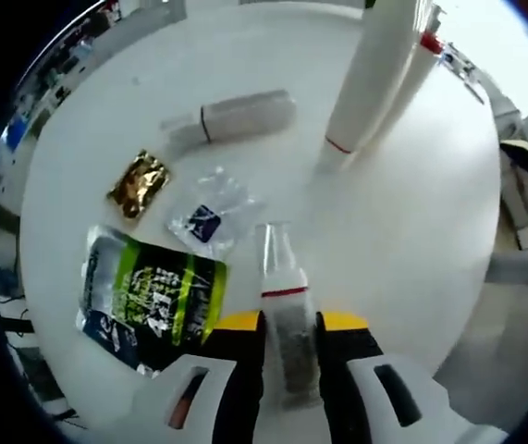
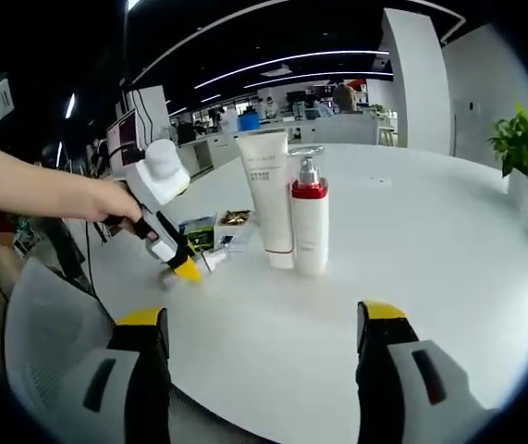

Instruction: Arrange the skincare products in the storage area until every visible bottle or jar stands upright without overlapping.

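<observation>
My left gripper (image 1: pixel 289 344), clamped on the small clear bottle (image 1: pixel 287 314) near the counter (image 1: pixel 411 231) edge, should tip it upright slowly; right gripper (image 2: pixel 262 324) gapes empty.

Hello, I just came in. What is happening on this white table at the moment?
A person is tidying skincare products with two handheld tools. The left tool is shut on a small clear bottle with a red band, low over the white table. The right tool hangs open and holds nothing. A tall white tube and a red-capped pump bottle already stand upright, side by side. Another grey bottle lies flat, near a green sachet, a gold sachet and a clear sachet.
</observation>
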Demonstrator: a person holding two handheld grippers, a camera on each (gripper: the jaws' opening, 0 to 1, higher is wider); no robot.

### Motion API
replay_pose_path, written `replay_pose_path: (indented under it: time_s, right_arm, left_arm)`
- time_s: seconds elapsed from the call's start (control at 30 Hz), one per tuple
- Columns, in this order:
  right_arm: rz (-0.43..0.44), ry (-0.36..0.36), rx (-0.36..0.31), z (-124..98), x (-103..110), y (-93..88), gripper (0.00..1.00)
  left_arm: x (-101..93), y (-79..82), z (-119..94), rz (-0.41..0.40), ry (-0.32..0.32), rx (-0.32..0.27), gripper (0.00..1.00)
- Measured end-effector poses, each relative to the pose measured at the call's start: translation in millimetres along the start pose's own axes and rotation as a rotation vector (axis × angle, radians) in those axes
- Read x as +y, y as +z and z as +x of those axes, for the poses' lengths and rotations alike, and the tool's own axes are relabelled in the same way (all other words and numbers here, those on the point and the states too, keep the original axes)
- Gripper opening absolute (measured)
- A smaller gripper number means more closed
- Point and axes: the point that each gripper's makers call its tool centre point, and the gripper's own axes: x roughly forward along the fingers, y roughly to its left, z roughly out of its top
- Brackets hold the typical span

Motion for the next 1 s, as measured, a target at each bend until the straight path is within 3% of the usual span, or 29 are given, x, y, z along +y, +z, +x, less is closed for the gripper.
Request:
replay_pose_path:
  time_s: [0.37, 0.6, 0.67, 0.77, 1.0]
  right_arm:
    - [-0.019, 0.005, -0.001, -0.1, 2.0, 1.0, 0.83]
    - [-0.004, 0.032, -0.006, 0.3, 5.8, 2.1, 0.81]
    - [0.018, 0.053, -0.016, -0.3, 7.4, 3.5, 0.81]
    - [0.03, 0.074, -0.023, 0.3, 10.7, 5.7, 0.8]
    - [0.12, 0.135, -0.09, -5.0, 15.7, 18.3, 0.81]
  left_arm:
    - [-0.8, -2.1, -2.5, -0.058, -0.006, -0.056, 0.17]
    - [-14.7, 7.6, -20.2, -0.181, -0.115, -0.157, 0.17]
    - [-23.2, 18.2, -29.9, -0.212, -0.177, -0.225, 0.17]
    - [-36.8, 32.7, -47.2, -0.219, -0.256, -0.318, 0.17]
    - [-64.8, 49.6, -75.2, -0.213, -0.392, -0.427, 0.17]
